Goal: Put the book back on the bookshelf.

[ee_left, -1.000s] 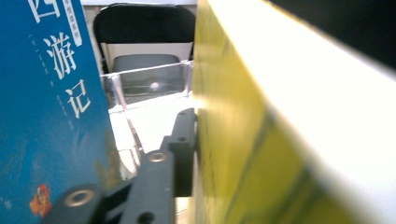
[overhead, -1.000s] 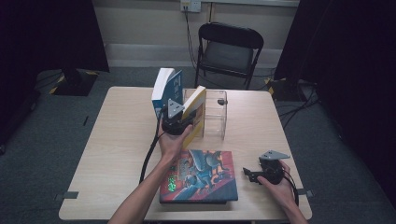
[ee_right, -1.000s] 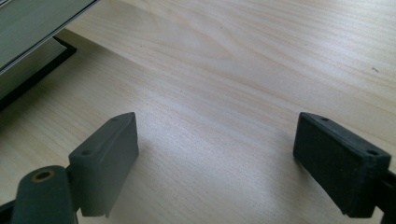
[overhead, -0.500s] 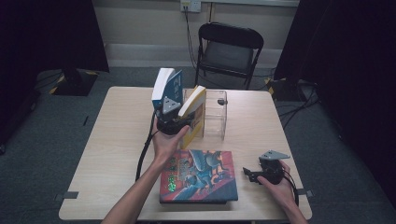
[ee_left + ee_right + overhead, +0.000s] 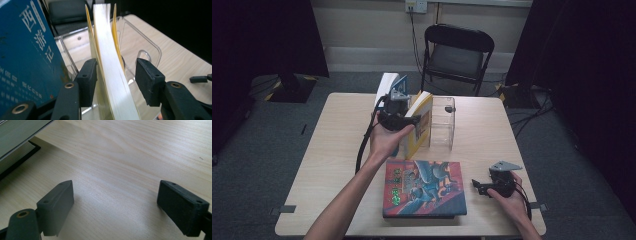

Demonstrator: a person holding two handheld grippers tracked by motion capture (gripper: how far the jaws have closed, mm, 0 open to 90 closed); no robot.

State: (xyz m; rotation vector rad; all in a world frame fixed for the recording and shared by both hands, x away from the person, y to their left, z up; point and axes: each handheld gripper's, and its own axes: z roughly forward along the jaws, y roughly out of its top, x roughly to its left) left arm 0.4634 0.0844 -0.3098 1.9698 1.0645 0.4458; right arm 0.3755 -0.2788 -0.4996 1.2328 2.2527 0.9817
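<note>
Where carpet spreads grey, a wooden table stands.

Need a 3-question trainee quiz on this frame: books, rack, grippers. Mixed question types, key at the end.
1. True or false: the yellow book stands between the left gripper jaws, and the right-hand pad is clear of its cover.
2. Which book lies flat on the table? A) blue book B) yellow book C) illustrated book
3. What is between the right gripper jaws?

Key
1. True. A gap shows beside the right-hand pad; the jaws have just been opening.
2. C. The other two stand upright at the clear rack.
3. Nothing; they stand open over bare table.
</note>
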